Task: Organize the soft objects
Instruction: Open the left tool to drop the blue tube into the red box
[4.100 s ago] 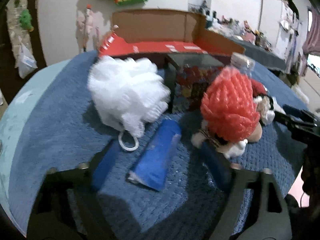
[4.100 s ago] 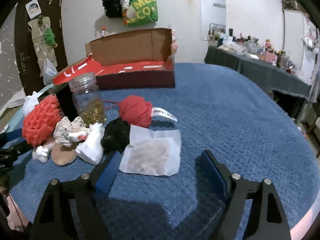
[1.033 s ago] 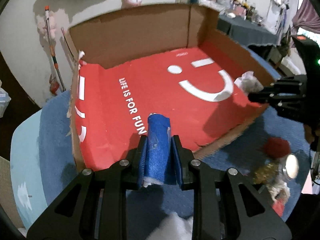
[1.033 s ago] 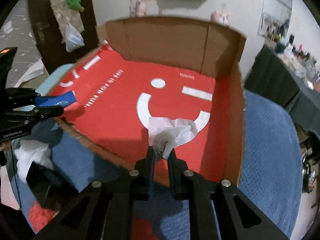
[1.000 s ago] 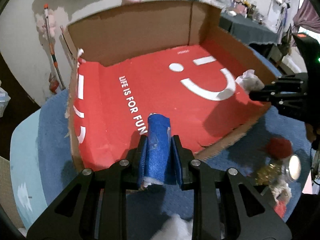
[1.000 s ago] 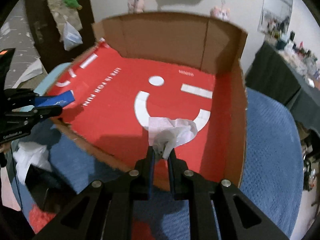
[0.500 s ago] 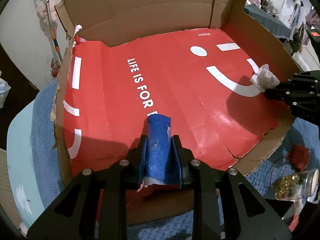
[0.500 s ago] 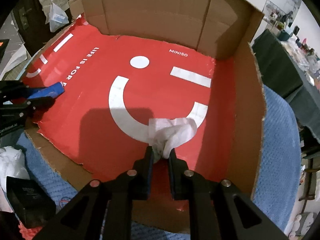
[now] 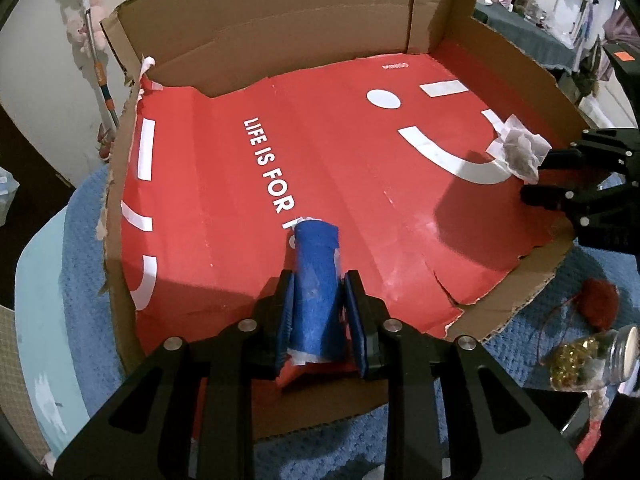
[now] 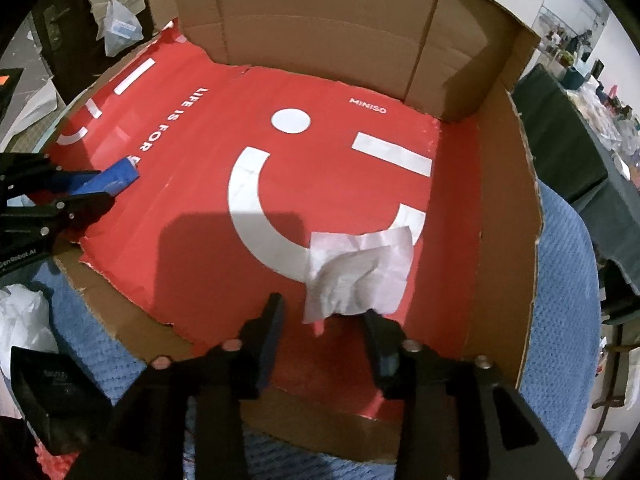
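My left gripper (image 9: 319,290) is shut on a blue rolled cloth (image 9: 316,276) and holds it low over the front of the red floor of the open cardboard box (image 9: 280,32). The cloth also shows in the right wrist view (image 10: 114,178). My right gripper (image 10: 322,316) is open. A crumpled white sachet (image 10: 358,272) lies on the box floor just ahead of its fingers. The same sachet shows at the box's right side in the left wrist view (image 9: 520,150), in front of the right gripper (image 9: 540,176).
The box (image 10: 340,20) sits on a blue knitted cover (image 9: 84,300). Outside its front right are a red yarn ball (image 9: 598,304) and a glass jar (image 9: 592,354). A black box (image 10: 52,396) and a white pouf (image 10: 20,320) lie at front left in the right wrist view.
My right gripper has opened and let go of the white sachet, which now lies on the box floor. My left gripper has come a little lower over the box with the blue cloth.
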The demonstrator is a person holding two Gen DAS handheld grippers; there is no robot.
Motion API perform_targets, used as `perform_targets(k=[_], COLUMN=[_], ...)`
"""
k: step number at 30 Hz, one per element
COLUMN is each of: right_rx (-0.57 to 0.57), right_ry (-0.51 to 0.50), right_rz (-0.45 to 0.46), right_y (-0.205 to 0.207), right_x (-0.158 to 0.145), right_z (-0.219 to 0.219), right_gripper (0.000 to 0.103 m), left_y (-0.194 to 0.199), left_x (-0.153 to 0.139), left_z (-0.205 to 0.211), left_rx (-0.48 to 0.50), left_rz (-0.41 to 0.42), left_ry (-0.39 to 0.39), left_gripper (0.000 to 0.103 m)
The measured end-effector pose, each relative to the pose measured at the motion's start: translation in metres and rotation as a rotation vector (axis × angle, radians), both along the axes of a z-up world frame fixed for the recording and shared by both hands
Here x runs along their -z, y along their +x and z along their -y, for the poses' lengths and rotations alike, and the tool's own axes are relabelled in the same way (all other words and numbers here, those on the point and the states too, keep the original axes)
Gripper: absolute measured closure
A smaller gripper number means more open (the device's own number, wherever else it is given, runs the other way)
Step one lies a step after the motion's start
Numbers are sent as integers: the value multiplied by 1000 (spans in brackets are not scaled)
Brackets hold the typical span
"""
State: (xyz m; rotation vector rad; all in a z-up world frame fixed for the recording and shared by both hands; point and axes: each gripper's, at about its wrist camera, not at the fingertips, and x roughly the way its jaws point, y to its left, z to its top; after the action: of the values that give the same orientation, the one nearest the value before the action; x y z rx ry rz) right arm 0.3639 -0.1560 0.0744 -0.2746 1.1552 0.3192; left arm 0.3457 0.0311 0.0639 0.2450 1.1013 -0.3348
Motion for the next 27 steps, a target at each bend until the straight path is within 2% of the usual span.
perform_targets(k=[3, 4, 5, 6, 10, 15, 18, 20, 24, 27], right_rx=[-4, -3, -1, 0, 4, 17, 26, 27, 29, 29], right_ry=[-11, -8, -6, -3, 3, 33, 69, 83, 103, 123], right_rz=[15, 18, 20, 23, 45, 91, 133, 163, 238, 302], right_y=[-2, -3, -4, -5, -10, -23, -37, -46, -70, -93], right_x=[-2, -4, -6, -8, -18, -38, -58, -69, -94, -112], right_z=[-4, -3, -4, -3, -1, 3, 9, 11, 15, 17], right_gripper=[52, 51, 51, 51, 47, 41, 33, 30, 18, 10], left_y=[-2, -2, -4, -5, -17, -32, -46, -58, -85, -108], left_x=[-3, -4, -6, -8, -24, -44, -58, -69, -90, -104], left_z=[0, -1, -1, -2, -1, 0, 2, 5, 11, 14], left_rx=[1, 1, 2, 1, 16, 10, 12, 16, 19, 11], left_rz=[3, 2, 4, 9, 79, 112, 147, 178, 241, 291], left_ry=[-8, -13, -18, -22, -26, -46, -48, -58, -93, -121], left_gripper=[74, 65, 43, 36, 34, 34, 31, 25, 23, 16])
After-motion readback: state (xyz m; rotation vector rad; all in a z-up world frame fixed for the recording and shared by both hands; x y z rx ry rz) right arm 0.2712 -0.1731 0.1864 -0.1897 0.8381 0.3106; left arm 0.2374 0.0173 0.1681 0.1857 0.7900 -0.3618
